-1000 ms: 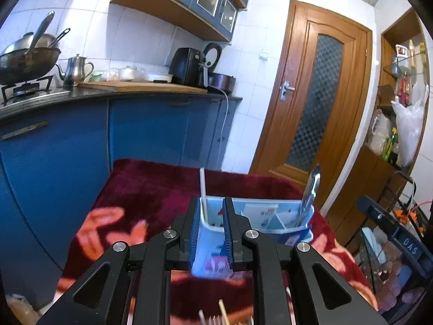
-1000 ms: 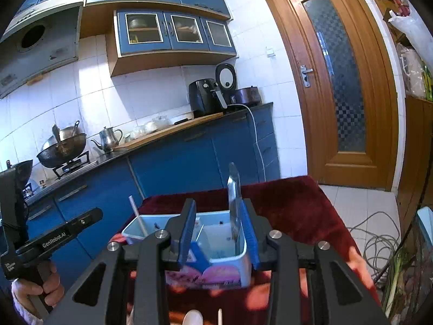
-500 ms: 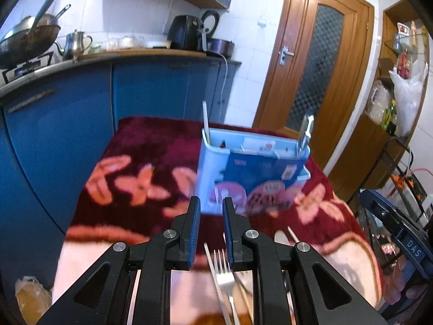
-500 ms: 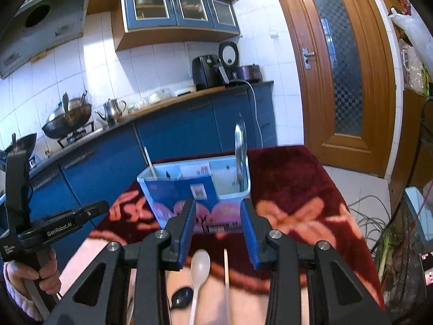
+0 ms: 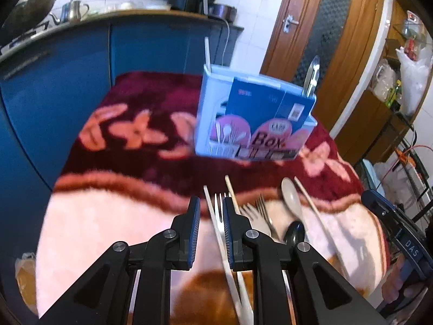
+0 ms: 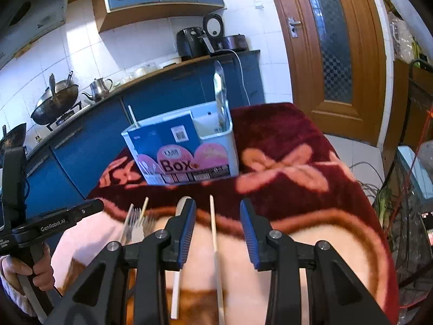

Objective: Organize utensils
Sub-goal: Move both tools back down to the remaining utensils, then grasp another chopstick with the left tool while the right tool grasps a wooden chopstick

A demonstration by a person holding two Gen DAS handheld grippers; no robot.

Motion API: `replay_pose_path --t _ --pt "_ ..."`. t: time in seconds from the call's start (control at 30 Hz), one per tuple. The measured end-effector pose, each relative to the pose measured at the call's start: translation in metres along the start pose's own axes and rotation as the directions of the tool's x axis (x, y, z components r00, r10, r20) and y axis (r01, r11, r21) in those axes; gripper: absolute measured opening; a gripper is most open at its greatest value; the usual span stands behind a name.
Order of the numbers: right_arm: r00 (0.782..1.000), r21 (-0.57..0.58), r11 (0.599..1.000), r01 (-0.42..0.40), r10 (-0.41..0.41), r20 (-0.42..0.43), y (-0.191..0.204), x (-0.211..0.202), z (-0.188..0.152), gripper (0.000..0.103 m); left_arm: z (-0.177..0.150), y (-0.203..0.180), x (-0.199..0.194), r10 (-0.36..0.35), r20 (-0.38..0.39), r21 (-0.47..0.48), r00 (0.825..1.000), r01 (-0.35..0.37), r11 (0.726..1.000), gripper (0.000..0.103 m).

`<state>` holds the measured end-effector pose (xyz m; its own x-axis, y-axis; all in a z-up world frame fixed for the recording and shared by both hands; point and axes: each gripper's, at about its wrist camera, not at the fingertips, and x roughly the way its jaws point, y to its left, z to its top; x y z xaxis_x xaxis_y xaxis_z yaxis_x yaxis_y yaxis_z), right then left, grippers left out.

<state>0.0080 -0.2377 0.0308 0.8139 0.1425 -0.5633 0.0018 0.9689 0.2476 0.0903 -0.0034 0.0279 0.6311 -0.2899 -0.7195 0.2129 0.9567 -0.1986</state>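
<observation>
- The box (image 6: pixel 186 150) stood upright on the dark red part of a flowered blanket (image 6: pixel 284 168), beyond the loose utensils. It was pale blue-white with a dark blue card sleeve, pink rounded shapes and the word "Box" on its front.
- A metal utensil (image 6: pixel 220 96) stood upright in the box's right-hand compartment; a thin white stick (image 6: pixel 133 116) leaned out of its left corner.
- The loose utensils lay on the pale pink part of the blanket: forks (image 5: pixel 258 208), a beige spoon (image 5: pixel 291 197), a dark spoon (image 5: pixel 295 233) and wooden chopsticks (image 5: pixel 311 203).
- The left gripper (image 5: pixel 211 216) hung over a white stick and a fork (image 5: pixel 219 216). Its jaws stood narrowly apart, grasping nothing.
- The right gripper (image 6: pixel 216 216) hovered over a single chopstick (image 6: pixel 215 235) that lay between its fingers. Its jaws were released, wider than the left pair, clear of the stick.
- In the right wrist view a hand (image 6: pixel 29 270) held the left gripper's handle at the left edge.
</observation>
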Motion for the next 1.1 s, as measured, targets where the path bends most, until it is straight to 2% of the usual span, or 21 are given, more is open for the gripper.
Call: replay_pose_path --t 0.27,0.53,0.93,1.1 --pt "0.999 0.029 1.000 0.000 0.001 -0.047 -0.011 0.005 -0.014 0.037 -0.010 -0.005 0.019 0.013 -0.065 0.017 0.998 -0.012 1.000 0.017" --pt "0.997 0.057 0.998 0.000 0.005 -0.078 -0.022 0.012 -0.022 0.038 -0.006 -0.004 0.038 0.033 -0.109 0.020 0.994 -0.031 0.999 0.017" --pt "0.995 0.071 0.997 0.004 0.003 -0.101 -0.029 0.017 -0.027 0.038 0.000 0.002 0.055 0.012 -0.149 -0.001 0.989 -0.012 1.000 0.016" --pt "0.994 0.070 0.998 0.001 0.006 -0.110 -0.029 0.018 -0.027 0.038 0.004 0.008 0.058 -0.016 -0.177 -0.016 0.984 0.014 1.000 0.009"
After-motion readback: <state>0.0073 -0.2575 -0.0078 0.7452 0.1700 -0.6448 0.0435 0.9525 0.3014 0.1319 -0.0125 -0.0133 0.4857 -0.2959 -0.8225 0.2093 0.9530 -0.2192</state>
